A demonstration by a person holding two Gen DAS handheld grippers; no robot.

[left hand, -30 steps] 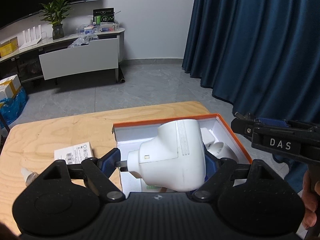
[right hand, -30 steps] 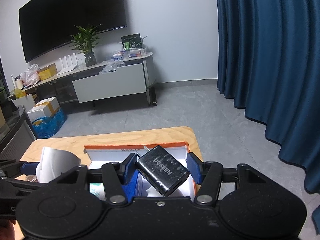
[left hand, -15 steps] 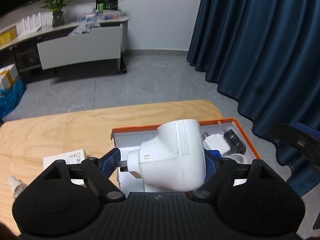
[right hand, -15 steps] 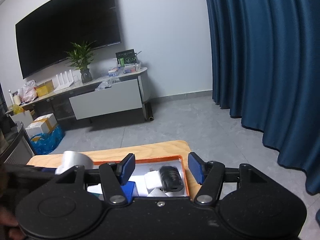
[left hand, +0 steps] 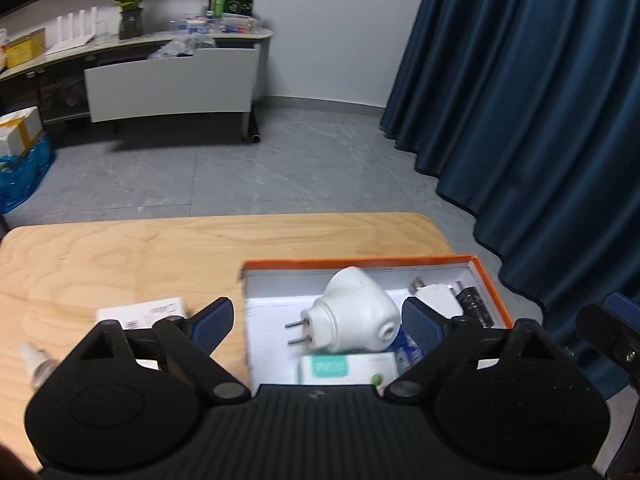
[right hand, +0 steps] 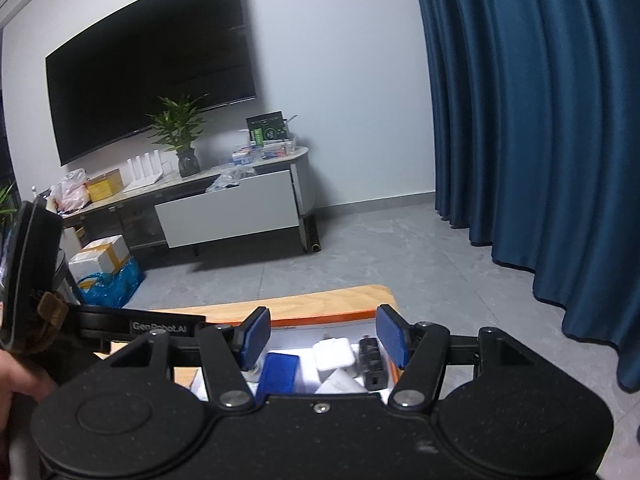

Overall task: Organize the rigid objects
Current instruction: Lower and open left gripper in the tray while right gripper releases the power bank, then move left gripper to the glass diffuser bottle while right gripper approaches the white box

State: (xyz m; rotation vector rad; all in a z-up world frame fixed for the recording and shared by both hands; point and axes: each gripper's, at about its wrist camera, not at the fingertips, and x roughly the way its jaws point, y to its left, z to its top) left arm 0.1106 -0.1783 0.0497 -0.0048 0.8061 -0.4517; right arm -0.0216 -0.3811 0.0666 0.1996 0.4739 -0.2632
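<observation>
Orange edges frame the white box (left hand: 486, 280) that stands on the light wooden surface (left hand: 160, 256), near its right end. Inside the box lies the white plug device (left hand: 352, 312), on its side, with its two metal pins pointing to the left. It rests partly on a white and green packet (left hand: 340, 368). To the right of it in the box are a white charger (left hand: 434, 294) and a black adapter (left hand: 474, 306). The left claw (left hand: 316, 320) hangs over the box; its jaws are opening, and the plug device is between them but the blue pads do not touch it. The right claw (right hand: 322, 334) is also above the box, with its jaws apart and nothing held; below it the right wrist view shows a blue item (right hand: 280, 372), the white charger (right hand: 334, 354) and the black adapter (right hand: 372, 360). On the surface left of the box lie a flat white carton (left hand: 144, 312) and a small bottle (left hand: 38, 362).
</observation>
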